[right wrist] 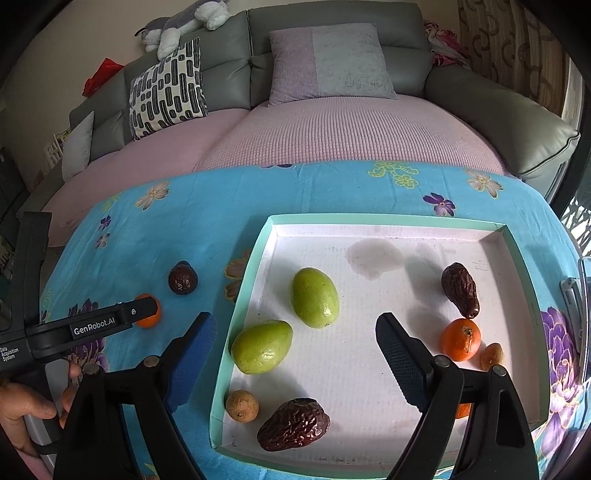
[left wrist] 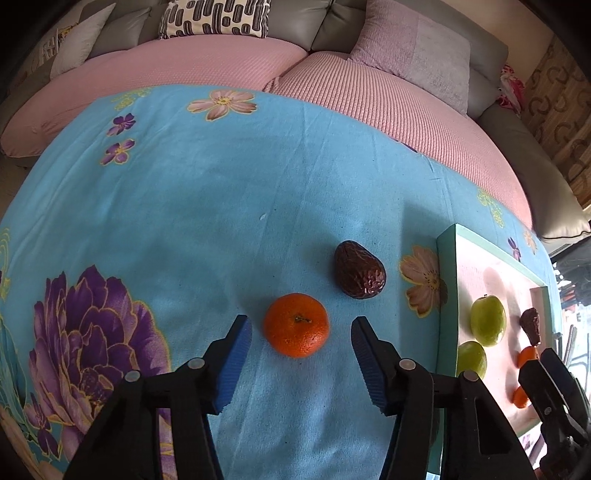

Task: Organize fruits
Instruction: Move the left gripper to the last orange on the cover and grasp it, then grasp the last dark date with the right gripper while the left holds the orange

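With your left claw [left wrist: 301, 330] spread wide around the tangerine [left wrist: 296, 325], closing off-centre may roll it toward the date [left wrist: 359, 274] at one o'clock, while your right claw [right wrist: 295, 334] hangs apart over the tray [right wrist: 243, 291].

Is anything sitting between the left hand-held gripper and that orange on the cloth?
No, nothing visible. The left hand-held gripper is open, and the orange lies on the blue cloth between its fingertips. The dark date lies beyond it, out of the way.

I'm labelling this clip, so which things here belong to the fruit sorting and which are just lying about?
Job:
tangerine between the open left gripper jaws
loose date
tray
green fruits
right gripper, open

Lying about:
flowered cloth
patterned cushion
plush toy
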`<state>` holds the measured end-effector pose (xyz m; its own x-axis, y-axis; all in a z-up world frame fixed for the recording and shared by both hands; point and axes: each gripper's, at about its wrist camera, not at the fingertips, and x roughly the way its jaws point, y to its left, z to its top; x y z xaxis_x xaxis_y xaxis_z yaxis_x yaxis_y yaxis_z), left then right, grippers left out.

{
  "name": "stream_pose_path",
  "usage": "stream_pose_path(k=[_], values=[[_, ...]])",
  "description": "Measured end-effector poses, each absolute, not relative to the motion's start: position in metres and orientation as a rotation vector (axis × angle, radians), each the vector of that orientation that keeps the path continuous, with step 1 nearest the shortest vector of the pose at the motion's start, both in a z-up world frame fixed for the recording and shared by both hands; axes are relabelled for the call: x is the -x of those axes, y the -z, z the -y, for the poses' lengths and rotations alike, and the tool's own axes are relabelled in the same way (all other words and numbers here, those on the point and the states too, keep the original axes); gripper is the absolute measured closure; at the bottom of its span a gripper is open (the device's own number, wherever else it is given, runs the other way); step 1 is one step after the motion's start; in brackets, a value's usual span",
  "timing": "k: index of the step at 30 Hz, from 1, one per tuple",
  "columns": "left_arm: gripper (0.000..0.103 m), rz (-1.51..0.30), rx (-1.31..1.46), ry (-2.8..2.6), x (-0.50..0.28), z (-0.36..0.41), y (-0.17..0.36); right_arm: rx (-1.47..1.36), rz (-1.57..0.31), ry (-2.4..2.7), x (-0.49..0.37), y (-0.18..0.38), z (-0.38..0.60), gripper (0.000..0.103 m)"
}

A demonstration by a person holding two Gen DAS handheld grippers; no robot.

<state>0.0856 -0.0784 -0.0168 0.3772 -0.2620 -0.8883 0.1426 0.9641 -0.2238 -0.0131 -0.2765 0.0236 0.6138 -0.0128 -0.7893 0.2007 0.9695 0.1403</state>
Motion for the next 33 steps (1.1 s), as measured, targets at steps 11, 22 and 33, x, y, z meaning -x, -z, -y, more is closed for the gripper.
stream_pose_path(k=[11,22,33], values=[[0.066,-1.132,0.17,0.256,-0.09,0.067,0.014,-0.204,-0.899,0.124,0.013,-0.026,0.274,0.014],[0.066,-1.038,0.302,0.202,-0.096,0.025,-0.008,-0.147,-0.894,0.097,0.009,-0.023,0.256,0.022],[0.066,-1.044,0.463,0.191,-0.104,-0.01,-0.003,-0.073,-0.932,-0.02,-0.025,-0.007,0.203,0.048]])
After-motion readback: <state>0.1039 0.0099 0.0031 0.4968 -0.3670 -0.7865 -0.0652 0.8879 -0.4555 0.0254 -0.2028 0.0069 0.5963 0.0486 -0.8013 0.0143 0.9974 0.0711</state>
